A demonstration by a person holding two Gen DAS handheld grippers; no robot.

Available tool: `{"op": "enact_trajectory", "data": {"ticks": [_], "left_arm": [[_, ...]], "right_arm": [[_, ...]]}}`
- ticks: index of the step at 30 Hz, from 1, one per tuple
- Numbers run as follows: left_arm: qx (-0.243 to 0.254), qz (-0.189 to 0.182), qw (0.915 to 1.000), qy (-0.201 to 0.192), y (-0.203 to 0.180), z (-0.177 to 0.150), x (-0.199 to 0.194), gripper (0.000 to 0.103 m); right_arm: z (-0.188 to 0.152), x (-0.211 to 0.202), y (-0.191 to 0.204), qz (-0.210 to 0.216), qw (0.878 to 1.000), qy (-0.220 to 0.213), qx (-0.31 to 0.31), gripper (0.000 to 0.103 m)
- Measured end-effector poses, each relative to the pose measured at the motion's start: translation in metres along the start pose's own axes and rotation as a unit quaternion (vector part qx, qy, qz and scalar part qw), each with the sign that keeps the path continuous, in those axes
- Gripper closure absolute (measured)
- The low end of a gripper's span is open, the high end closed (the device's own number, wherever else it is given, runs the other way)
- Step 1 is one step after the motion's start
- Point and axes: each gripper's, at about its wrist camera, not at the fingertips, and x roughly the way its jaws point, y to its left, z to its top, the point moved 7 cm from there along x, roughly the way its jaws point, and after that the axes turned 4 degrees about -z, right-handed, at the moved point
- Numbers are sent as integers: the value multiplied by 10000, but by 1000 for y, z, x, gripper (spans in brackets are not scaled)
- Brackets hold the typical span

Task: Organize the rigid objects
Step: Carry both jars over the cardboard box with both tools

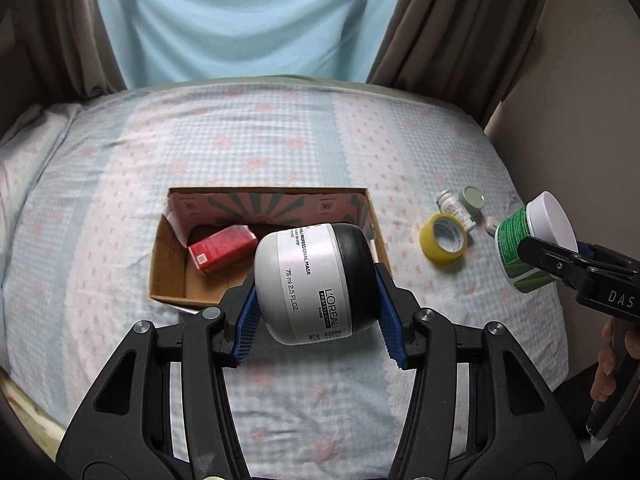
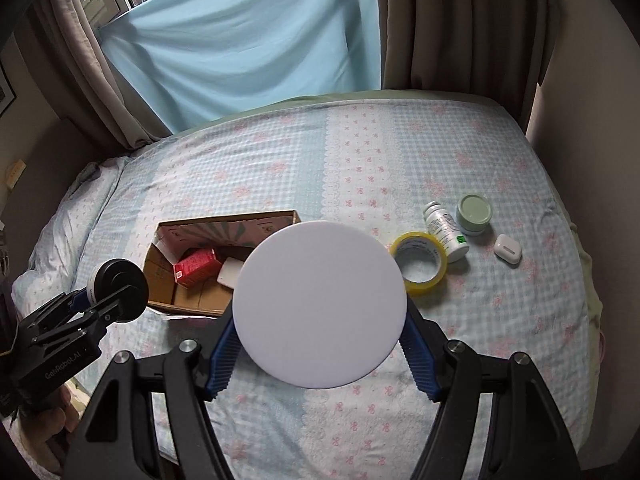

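**Operator A:** Status of the cardboard box (image 1: 168, 276)?

**Operator B:** Partly loaded. It sits on the bed (image 1: 280, 140) and holds a red carton (image 1: 222, 249); the right wrist view also shows a white block (image 2: 230, 273) beside that carton. Nothing else can be made out inside.

**Operator A:** Items in transit?

**Operator B:** Two. The left gripper (image 1: 316, 304) is pinching a L'Oréal hair-mask jar (image 1: 310, 284), grey body with black lid, held on its side by both blue pads just in front of the box's near wall. The right gripper (image 2: 318, 344) is clamped on a green-labelled tub (image 1: 520, 248), its white lid (image 2: 318, 306) facing the right wrist camera. That tub hangs in the air to the right of the box, near the loose items.

**Operator A:** Items left on the bed?

**Operator B:** Four, grouped right of the box: a yellow tape roll (image 2: 420, 262), a white pill bottle (image 2: 444, 228) lying just beside it, a small green-lidded jar (image 2: 475, 214), and a white earbud case (image 2: 507, 250).

**Operator A:** Assessment?

**Operator B:** Judged roughly at the midpoint. Neither held jar is deposited yet; four pickups then remain.
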Motion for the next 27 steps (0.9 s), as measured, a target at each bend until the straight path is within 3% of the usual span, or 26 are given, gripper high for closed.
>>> {"op": "enact_trajectory", "data": {"ticks": [3, 12, 20, 27], "left_arm": [[-140, 59, 9999, -20, 35, 2, -9, 55], [-430, 119, 9988, 221, 121, 4, 6, 55], [-822, 209, 9953, 474, 161, 11, 45, 55], [-810, 327, 9931, 787, 166, 20, 94, 55]], "right_arm": [[3, 1, 38, 219, 9997, 39, -63, 36], [18, 26, 112, 259, 9989, 217, -322, 36], [26, 84, 142, 309, 9922, 886, -823, 36], [19, 163, 159, 594, 9765, 1764, -1084, 36]]}}
